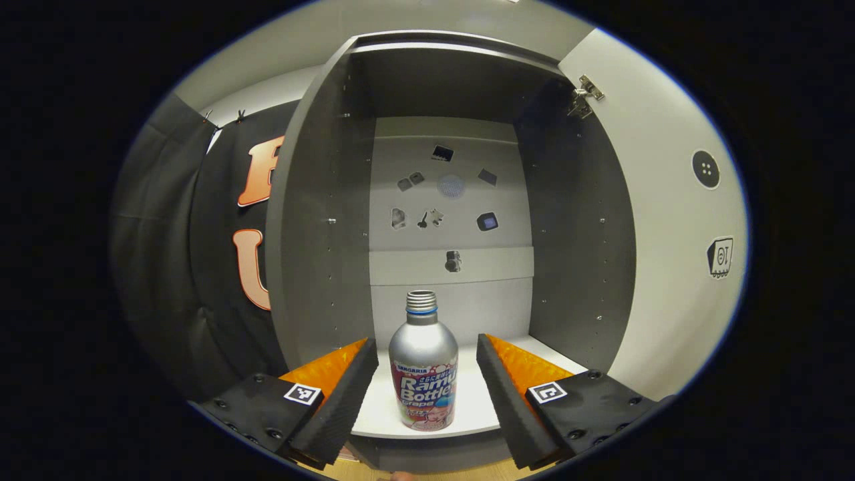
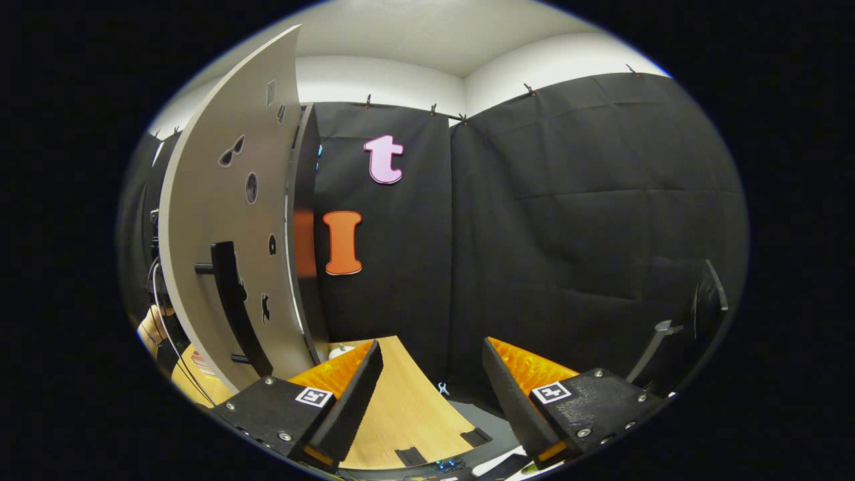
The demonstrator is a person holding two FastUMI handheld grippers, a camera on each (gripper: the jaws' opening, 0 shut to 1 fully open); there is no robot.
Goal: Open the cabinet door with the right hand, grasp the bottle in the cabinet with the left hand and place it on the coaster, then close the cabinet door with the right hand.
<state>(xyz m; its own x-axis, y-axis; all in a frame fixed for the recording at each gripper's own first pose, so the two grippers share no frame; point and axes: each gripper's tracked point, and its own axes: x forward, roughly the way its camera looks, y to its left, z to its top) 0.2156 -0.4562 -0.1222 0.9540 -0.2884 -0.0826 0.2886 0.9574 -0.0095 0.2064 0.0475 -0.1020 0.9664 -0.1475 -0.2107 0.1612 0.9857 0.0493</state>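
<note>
- In the left gripper view, the left gripper (image 1: 427, 374) stood open, its fingers (image 1: 340, 394) spread to either side of the bottle (image 1: 423, 371) and touching nothing.
- The bottle stood upright on the white shelf (image 1: 481, 394) of the cabinet (image 1: 320, 220), near the shelf's front edge, roughly centred between the two fingers, with a clear gap on each side.
- How far the fingertips reached past the bottle's body could not be told; they looked level with its lower half.
- To the right, the cabinet door (image 1: 661, 220) was swung wide, its hinge (image 1: 586, 93) showing at the top, so the opening step looked done and the grasp was the step in hand.
- In my judgement the smooth, rounded metal body could slip or twist if the fingers closed off-centre; one finger arriving first would likely nudge the bottle back or tip it.
- Closing too high, near the tapering shoulder, could squeeze the bottle downward out of the grip.
- In the right gripper view, the door (image 2: 214, 220) stood edge-on at the left, its dark handle (image 2: 230, 300) facing out.
- The right gripper (image 2: 427, 394) was open and empty, just beside that handle but apart from it, over a wooden tabletop (image 2: 407, 414).
- A drift of the right hand against the door could swing it toward the reaching left arm.
</note>
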